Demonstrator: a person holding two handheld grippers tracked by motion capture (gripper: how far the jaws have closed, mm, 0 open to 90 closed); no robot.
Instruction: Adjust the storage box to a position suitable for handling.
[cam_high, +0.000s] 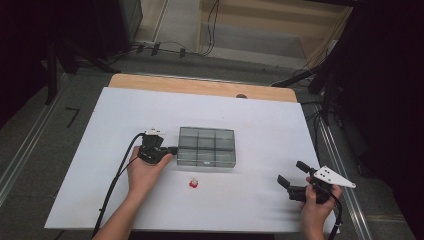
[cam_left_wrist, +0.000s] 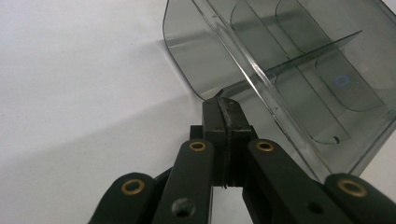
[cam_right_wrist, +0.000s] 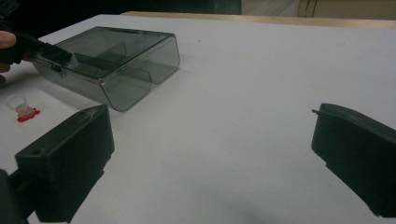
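A white rectangular sheet (cam_high: 125, 150) covers most of the pale wooden table (cam_high: 200, 86), and everything in hand sits on its middle and near half.

The smoky grey transparent plastic compartment box (cam_high: 206, 146) lies near the centre, lid closed, its long axis running left to right across the sheet. Inside, dividers split it into about 6 cells.

The left gripper (cam_high: 167, 150) is at the box's left short end, its black jaws clenched tight with the pads pressed flat together. In the left gripper view the left gripper's tips (cam_left_wrist: 223, 103) sit right at the box's (cam_left_wrist: 299, 70) rounded lower corner, by the seam where lid meets base; whether they pinch a latch or lip there I cannot tell. The right gripper view shows those tips reaching the box (cam_right_wrist: 112, 65) at its near-left edge.

The right gripper (cam_high: 295, 180) hovers well apart, off to the box's right and nearer the person, its jaws released and standing wide with nothing between them. So the left hand is by far the nearer one, and I judge the coming move to be opening or shifting the box from that left end.

A small red and white plastic piece (cam_high: 193, 183) lies just in front of the box, between the 2 hands, closer to the left.

No brand, label or readable writing appears anywhere.
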